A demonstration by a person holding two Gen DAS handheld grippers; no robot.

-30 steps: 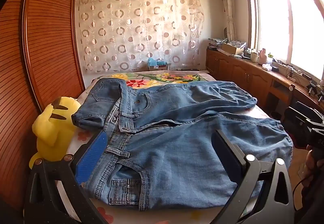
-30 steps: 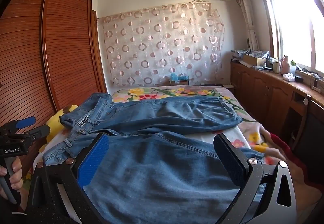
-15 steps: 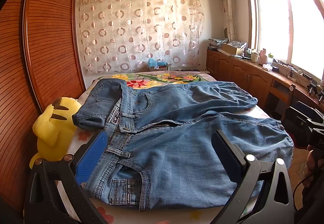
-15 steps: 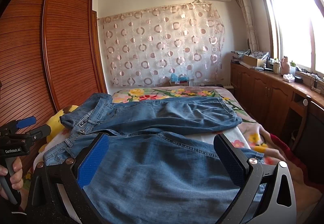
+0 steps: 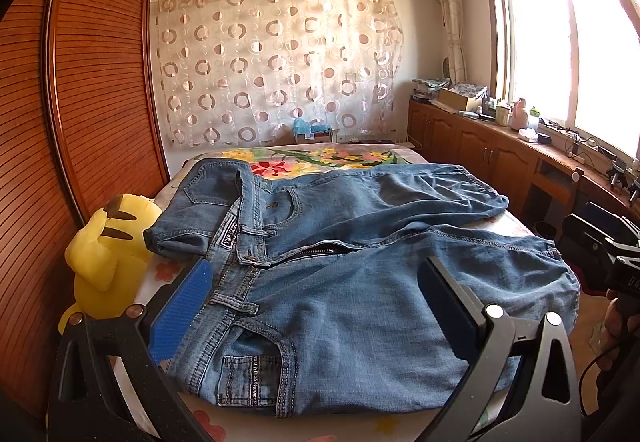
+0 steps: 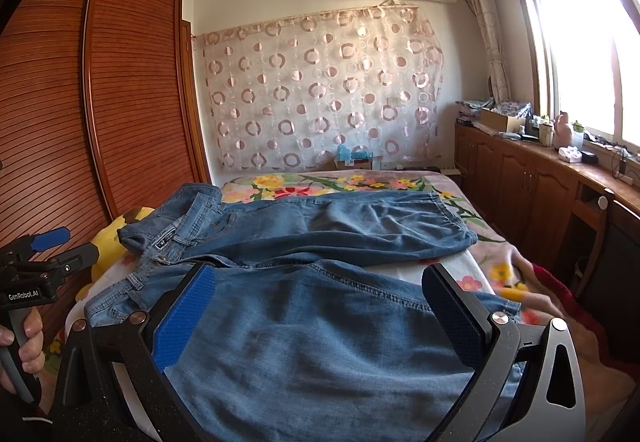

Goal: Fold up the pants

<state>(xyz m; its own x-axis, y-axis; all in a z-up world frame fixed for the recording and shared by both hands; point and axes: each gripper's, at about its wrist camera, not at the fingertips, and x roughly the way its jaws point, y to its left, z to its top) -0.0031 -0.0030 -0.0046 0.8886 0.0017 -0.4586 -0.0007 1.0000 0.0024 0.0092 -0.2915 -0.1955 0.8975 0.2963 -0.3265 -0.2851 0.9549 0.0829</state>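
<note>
Blue denim pants lie spread on the bed, waistband to the left, both legs running to the right. The far leg lies flat behind the near leg. My left gripper is open and empty, hovering over the near waistband and hip pocket. My right gripper is open and empty, hovering over the near leg. The left gripper also shows in the right wrist view, held in a hand at the left edge.
A yellow plush toy sits at the bed's left edge against the wooden wardrobe. The floral bedsheet shows beyond the pants. Wooden cabinets with clutter run along the right wall under the window.
</note>
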